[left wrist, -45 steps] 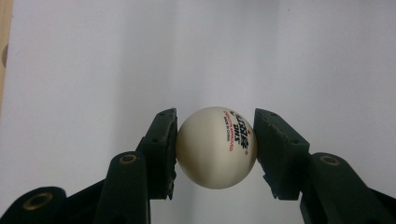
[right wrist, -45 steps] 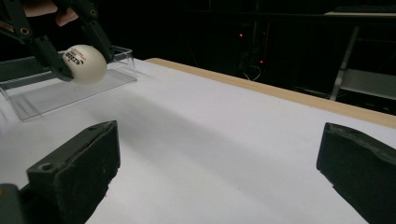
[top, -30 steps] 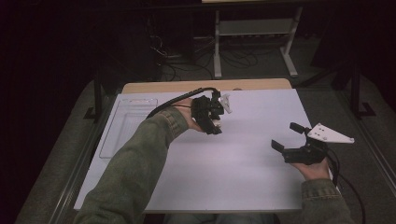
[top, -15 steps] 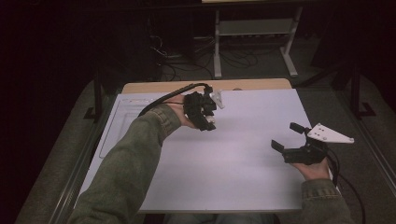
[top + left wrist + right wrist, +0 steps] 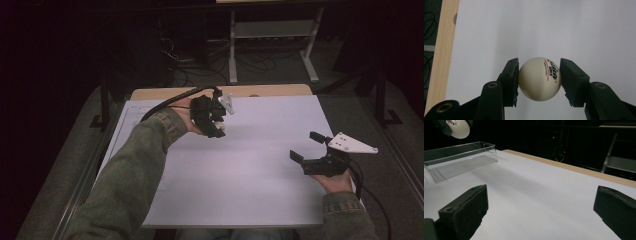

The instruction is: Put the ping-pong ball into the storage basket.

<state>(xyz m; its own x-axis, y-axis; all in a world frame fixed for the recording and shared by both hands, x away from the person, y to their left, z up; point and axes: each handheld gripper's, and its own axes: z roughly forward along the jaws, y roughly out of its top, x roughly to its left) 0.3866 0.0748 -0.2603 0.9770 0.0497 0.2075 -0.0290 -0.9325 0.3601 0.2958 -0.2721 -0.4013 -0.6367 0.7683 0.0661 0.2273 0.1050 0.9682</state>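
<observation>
Two black two-jaw grippers show in the high view over a white table top (image 5: 240,180): the left gripper (image 5: 216,125) sits upper centre of the frame, held up near the table's far wooden edge (image 5: 270,90), its jaws mostly hidden under its own body, with only a pale spot between them hard to make out; the right gripper (image 5: 307,147) is at the right of the frame, jaws spread wide with nothing between them, a grey three-cornered plate on top. A clear shallow plastic tray (image 5: 131,117) along the table's left side is barely readable against the white. In the left gripper view, the jaws press on either side of a white table-tennis ball (image 5: 540,78) with red and dark print, centre frame, over bare white surface. In the right gripper view, both jaws stand far apart at the lower corners, empty; the clear tray (image 5: 459,160) lies upper left, and the ball (image 5: 460,128), cut off by the frame's top edge, hangs above it.
</observation>
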